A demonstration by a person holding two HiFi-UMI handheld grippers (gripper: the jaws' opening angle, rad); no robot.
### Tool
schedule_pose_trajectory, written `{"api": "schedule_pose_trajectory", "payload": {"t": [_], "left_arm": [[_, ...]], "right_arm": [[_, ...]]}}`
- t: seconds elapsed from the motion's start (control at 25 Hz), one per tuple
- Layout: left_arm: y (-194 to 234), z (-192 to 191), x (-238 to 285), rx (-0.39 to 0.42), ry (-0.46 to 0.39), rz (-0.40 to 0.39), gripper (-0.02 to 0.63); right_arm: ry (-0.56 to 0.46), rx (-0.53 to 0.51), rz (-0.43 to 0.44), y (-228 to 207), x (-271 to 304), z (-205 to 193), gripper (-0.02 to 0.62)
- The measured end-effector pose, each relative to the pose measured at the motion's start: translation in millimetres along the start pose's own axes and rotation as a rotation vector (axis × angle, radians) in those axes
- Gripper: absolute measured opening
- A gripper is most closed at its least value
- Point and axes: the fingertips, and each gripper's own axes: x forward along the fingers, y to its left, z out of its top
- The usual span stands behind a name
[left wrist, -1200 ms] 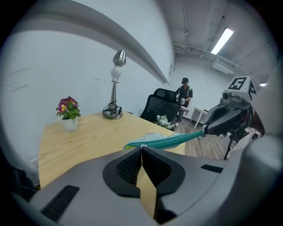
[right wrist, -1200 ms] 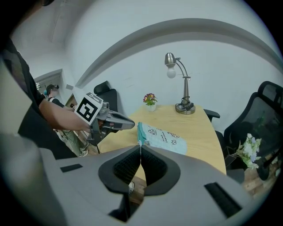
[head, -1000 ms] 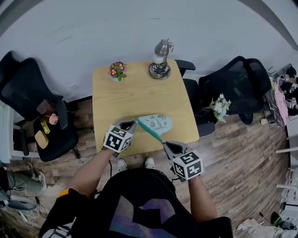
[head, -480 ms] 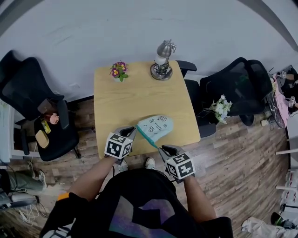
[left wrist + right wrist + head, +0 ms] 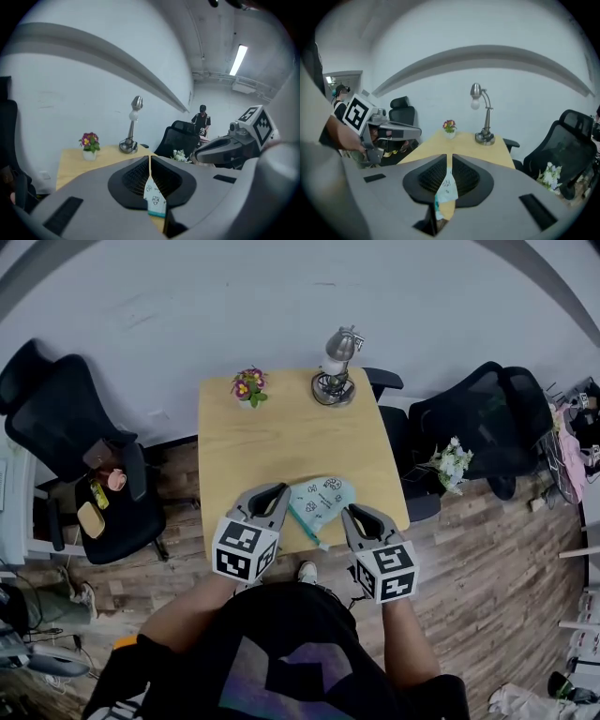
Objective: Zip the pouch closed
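Now both grippers sit higher and closer together than a second ago. The left hand-held gripper [image 5: 277,495] and the right hand-held gripper [image 5: 352,517] each pinch an edge of the mint patterned pouch [image 5: 322,501]. It hangs bunched between them above the desk's [image 5: 272,427] near edge, no longer stretched out.

This is an office: black swivel chairs [image 5: 66,427] flank a small wooden table [image 5: 281,446] carrying a desk lamp [image 5: 336,371] and a potted flower [image 5: 249,387], set against a plain white wall [image 5: 281,306] on a wood-plank floor [image 5: 497,559], under a fluorescent tube light [image 5: 238,59].
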Motion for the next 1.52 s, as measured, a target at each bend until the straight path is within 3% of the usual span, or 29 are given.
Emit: {"api": "schedule_pose_trajectory", "payload": {"t": [0.32,0.6,1.52], "left_arm": [[-32,83,-44,0.105,-0.181,0.026,0.014],[-53,105,-70,0.114,-0.218,0.019,0.014],[-63,85,-70,0.092,-0.189,0.043,0.012]], "right_arm": [[-0.270,-0.009,-0.106,6,-44,87,0.017],[-0.397,-0.029,-0.134,22,-70,123,0.015],[-0.350,0.011,-0.119,28,-62,92,0.014]]}}
